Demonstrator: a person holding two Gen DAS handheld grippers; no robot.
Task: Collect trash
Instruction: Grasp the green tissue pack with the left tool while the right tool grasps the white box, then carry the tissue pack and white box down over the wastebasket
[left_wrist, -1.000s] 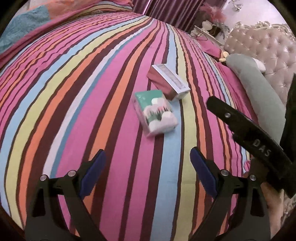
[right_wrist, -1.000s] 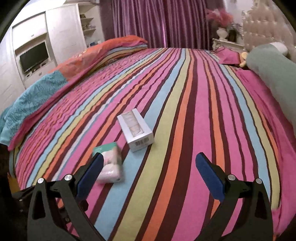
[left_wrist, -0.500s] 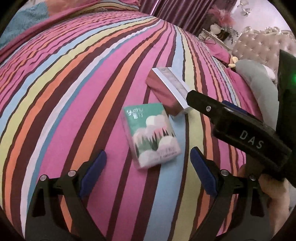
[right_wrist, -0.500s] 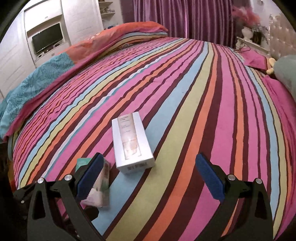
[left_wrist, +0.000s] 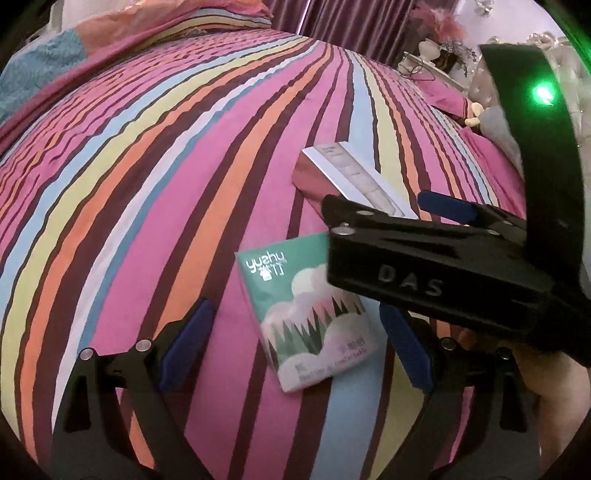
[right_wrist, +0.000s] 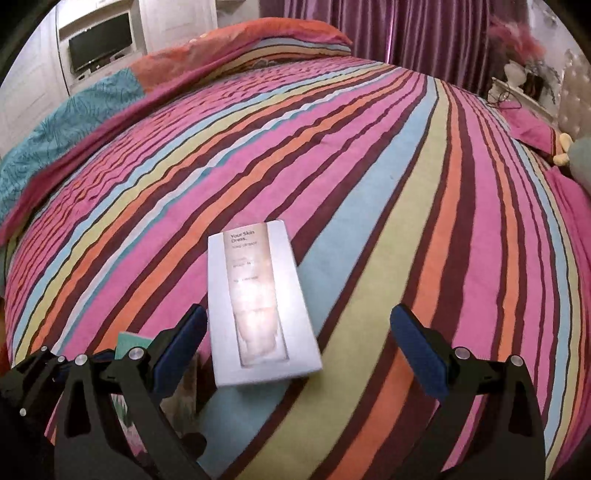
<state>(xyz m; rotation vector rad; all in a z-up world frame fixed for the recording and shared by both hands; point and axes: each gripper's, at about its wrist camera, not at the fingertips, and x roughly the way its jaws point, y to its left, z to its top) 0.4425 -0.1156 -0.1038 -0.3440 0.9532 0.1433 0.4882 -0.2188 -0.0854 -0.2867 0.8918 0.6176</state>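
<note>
A green tissue pack (left_wrist: 306, 314) lies flat on the striped bedspread (left_wrist: 155, 192). My left gripper (left_wrist: 295, 343) is open, its blue pads on either side of the pack's near end. A long white skincare box (right_wrist: 258, 306) lies just beyond the pack; it also shows in the left wrist view (left_wrist: 354, 181). My right gripper (right_wrist: 299, 347) is open, with the box's near end between its fingers. In the left wrist view the right gripper (left_wrist: 391, 210) crosses in from the right and hides part of the pack and box. A corner of the pack (right_wrist: 129, 341) shows behind my right gripper's left finger.
A folded teal and orange quilt (right_wrist: 110, 99) lies along the far left of the bed. A grey bolster (left_wrist: 495, 129) and a tufted headboard (right_wrist: 576, 96) are at the right. Purple curtains (right_wrist: 369, 26) and a cabinet with a TV (right_wrist: 99, 40) stand behind.
Both grippers have moved forward and down. The tissue pack now lies between my left fingers and the white box between my right fingers. Both stayed open.
</note>
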